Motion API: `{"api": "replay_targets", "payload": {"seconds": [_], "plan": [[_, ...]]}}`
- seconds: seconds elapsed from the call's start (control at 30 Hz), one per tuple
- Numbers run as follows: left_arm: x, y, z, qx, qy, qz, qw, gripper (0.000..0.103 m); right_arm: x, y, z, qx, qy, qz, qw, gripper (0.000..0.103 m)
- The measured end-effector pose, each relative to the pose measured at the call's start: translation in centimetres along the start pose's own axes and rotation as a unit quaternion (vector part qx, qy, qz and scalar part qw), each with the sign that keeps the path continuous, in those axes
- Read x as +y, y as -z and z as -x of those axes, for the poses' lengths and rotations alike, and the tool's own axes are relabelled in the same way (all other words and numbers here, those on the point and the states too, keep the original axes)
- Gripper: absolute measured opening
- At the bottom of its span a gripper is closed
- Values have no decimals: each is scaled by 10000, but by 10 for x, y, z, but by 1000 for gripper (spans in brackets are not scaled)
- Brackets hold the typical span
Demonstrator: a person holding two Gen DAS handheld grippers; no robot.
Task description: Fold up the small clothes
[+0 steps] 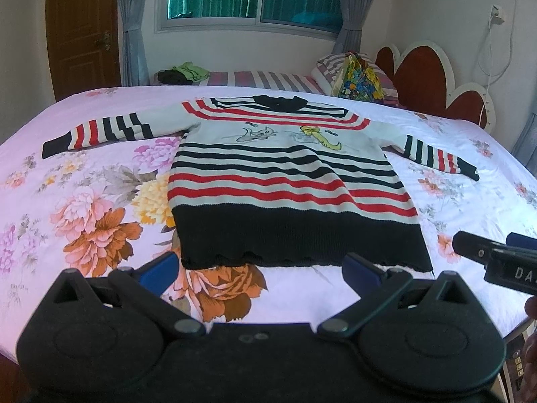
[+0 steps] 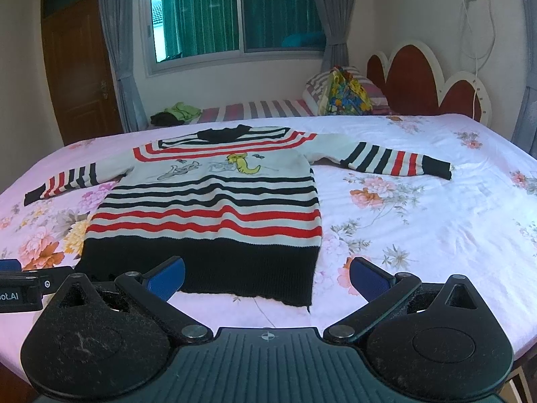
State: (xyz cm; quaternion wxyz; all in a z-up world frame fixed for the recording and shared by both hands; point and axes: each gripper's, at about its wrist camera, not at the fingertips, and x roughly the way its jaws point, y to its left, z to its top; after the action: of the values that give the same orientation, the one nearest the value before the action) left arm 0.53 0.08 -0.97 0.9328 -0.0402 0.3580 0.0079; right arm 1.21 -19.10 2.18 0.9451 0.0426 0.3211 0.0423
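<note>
Sweater lies flat, front up, on bed w/ floral sheet, both sleeves spread out to the sides, collar at far end, black hem band nearest the cameras. Body is white w/ black & red stripes, cartoon print across the chest. Nothing folded yet.

Left gripper hovers just off the hem edge, approx mid-hem, jaws spread wide, blue pads empty, not touching the knit. Right gripper sits near the hem's right corner, jaws likewise wide apart, nothing between them; its left pad overlaps the black band in view, contact can't be told. Each gripper shows at the edge of the other's view: right one at far right in left wrist view, left one at far left in right wrist view.

Bkgd: second bed w/ striped cover, green & dark clothes pile, colourful bag by pillows, red scalloped headboard, window w/ grey curtains, wooden door.
</note>
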Motion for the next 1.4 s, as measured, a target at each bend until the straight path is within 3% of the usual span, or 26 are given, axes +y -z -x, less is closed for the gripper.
{"api": "replay_targets", "payload": {"seconds": [0.7, 0.83, 1.07, 1.17, 1.27, 1.4], "plan": [[1, -3, -4, 200, 28, 35, 9998, 102, -1, 3, -2, 58, 25, -35, 10000, 103], [1, -10, -10, 190, 117, 90, 9997, 102, -12, 0, -6, -97, 88, -172, 9998, 103], [-24, -32, -31, -265, 73, -985, 9948, 102, -65, -30, -27, -401, 583, -801, 9943, 103], [-16, -50, -48, -391, 155, -556, 9976, 102, -106, -47, -48, -283, 573, -1400, 9881, 103], [-7, -72, -83, 10, -135, -196, 9997, 102, -143, -60, -69, -347, 569, -1817, 9811, 103], [6, -94, -120, 215, -443, 118, 9987, 102, -193, -84, -105, -569, 652, -2173, 9723, 102]]}}
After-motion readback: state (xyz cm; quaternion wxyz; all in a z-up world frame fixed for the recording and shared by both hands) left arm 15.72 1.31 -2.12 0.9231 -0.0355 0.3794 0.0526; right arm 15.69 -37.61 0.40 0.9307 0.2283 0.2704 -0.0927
